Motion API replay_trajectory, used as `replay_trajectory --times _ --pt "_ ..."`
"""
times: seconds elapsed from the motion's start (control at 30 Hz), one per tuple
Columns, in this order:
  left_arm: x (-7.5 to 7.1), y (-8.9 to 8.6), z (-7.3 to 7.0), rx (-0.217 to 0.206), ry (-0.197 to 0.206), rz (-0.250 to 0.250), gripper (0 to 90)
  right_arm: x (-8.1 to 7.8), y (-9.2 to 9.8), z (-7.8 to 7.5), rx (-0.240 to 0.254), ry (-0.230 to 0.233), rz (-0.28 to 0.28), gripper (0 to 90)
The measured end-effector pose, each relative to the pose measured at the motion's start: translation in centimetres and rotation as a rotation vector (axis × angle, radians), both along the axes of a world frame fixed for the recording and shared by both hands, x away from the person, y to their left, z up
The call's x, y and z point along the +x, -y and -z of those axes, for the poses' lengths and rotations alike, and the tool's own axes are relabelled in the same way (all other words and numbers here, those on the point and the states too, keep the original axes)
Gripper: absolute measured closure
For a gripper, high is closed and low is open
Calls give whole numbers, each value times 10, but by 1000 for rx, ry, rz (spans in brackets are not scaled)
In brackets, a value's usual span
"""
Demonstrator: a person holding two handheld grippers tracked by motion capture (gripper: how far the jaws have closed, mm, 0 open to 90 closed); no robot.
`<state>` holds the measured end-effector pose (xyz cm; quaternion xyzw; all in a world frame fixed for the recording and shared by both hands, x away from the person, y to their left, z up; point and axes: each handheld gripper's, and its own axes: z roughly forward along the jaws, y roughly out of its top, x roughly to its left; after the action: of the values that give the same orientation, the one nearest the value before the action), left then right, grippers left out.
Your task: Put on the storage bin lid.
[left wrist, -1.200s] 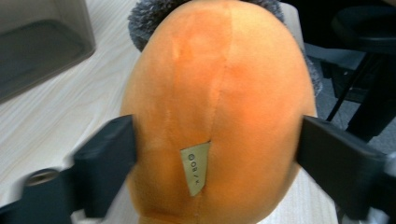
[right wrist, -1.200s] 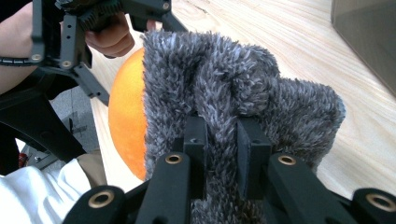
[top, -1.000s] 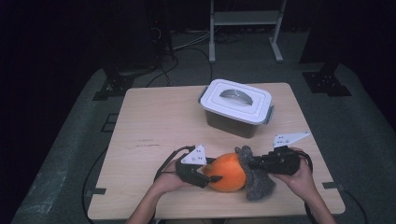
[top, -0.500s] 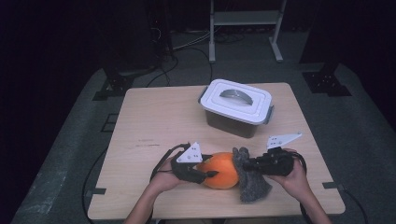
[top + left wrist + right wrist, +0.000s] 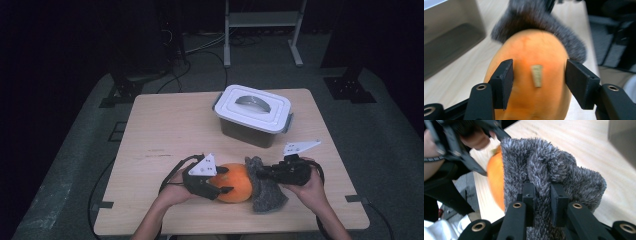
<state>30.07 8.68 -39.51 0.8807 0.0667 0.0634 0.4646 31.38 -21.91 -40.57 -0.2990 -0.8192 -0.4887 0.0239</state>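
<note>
At the near edge of the desk (image 5: 165, 125), an orange pumpkin (image 5: 235, 182) sits between the two grippers, with a grey fleecy cloth (image 5: 265, 190) pressed against its right flank. The left gripper (image 5: 220, 182) straddles the pumpkin around its stem: its jaws have just been opening, and in the left gripper view the pads (image 5: 504, 82) stand at either side of the fruit; whether they bear on the skin cannot be told. The right gripper (image 5: 265, 175) is pressed together on a fold of the cloth, the pile bunched between its jaws in the right gripper view. A lidded white storage box (image 5: 252, 115) stands farther back, apart from the work.

Assessment: the step in hand appears to be wiping the pumpkin, left side steadying, right side applying the cloth. The next move calls for a firm hold on the pumpkin so it does not roll, and a cloth stroke across the uncovered skin without loosening the pinch
</note>
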Motion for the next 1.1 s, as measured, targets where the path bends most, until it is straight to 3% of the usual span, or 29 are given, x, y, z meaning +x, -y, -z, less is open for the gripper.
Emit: replay_trajectory --times 0.13,0.23,0.33,0.37,0.5,0.63,0.73,0.83,1.0,1.07,1.1 --pt "1 -1 -3 -27 4 -32 360 -1 -6 9 -30 -36 -50 758" --pt "3 -1 2 -14 -16 -34 329 -5 -9 10 -48 -54 -81 757" --pt "4 0 5 -8 -46 -19 332 -7 -10 12 -55 -64 -96 755" --pt "4 1 7 5 -74 1 334 -8 -8 11 -52 -67 -94 753" --pt "2 1 8 23 -119 52 333 -8 -9 12 -57 -72 -108 752" --pt "2 0 7 28 -143 95 336 -8 -9 14 -68 -71 -111 751" --pt "1 -1 7 41 -139 110 357 -9 -10 14 -69 -72 -115 750" --pt "2 -1 6 40 -139 103 357 -9 -10 14 -70 -68 -111 749" --pt "6 -3 2 -34 -87 9 319 -13 -12 14 -76 -62 -167 751" --pt "7 -3 2 -36 -88 -5 318 -14 -13 14 -79 -63 -178 751" --pt "8 -1 6 -16 -97 -13 318 -15 -13 13 -82 -62 -184 751"
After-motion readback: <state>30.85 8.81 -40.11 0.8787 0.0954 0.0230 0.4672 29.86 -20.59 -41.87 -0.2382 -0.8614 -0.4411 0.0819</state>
